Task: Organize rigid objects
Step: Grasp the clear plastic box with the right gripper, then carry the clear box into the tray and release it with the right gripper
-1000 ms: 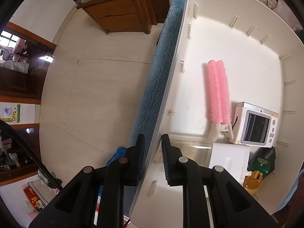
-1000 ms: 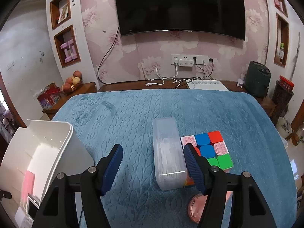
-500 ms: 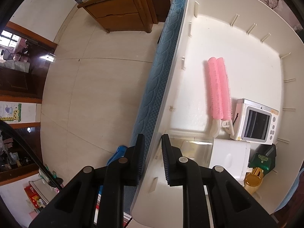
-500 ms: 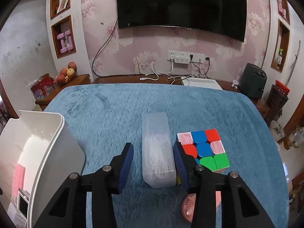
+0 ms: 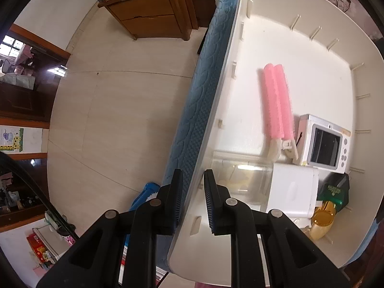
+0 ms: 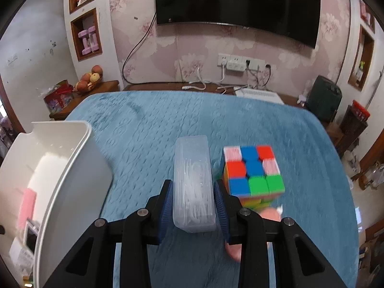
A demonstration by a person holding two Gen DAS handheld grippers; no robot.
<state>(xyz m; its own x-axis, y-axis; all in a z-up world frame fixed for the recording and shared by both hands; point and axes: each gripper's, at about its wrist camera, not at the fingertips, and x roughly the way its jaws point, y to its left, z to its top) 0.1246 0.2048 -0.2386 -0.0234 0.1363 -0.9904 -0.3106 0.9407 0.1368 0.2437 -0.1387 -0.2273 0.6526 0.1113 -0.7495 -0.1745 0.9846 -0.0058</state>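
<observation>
A clear plastic box [image 6: 193, 180] of thin white sticks lies on the blue cloth [image 6: 144, 124]. My right gripper [image 6: 193, 206] straddles its near end; the jaws are closing, and both blue pads touch the box's long sides. Just right of it sits a colour cube [image 6: 252, 170]. The white bin [image 6: 72, 168] stands at the left. My left gripper [image 5: 193, 199] points straight down, shut on the bin's near wall [image 5: 228, 72]. One finger is outside the wall and the other inside.
Inside the bin lie a pink hair clip [image 5: 276, 100], a small white screen device [image 5: 324, 144], a clear container with a white lid [image 5: 292, 192], a green item [image 5: 336, 189] and an amber bottle [image 5: 321, 218]. A pink round object [image 6: 270, 214] lies under my right finger.
My right jaws have drawn in from wide apart until they meet the clear box's sides. The left gripper and the bin have stayed put.
</observation>
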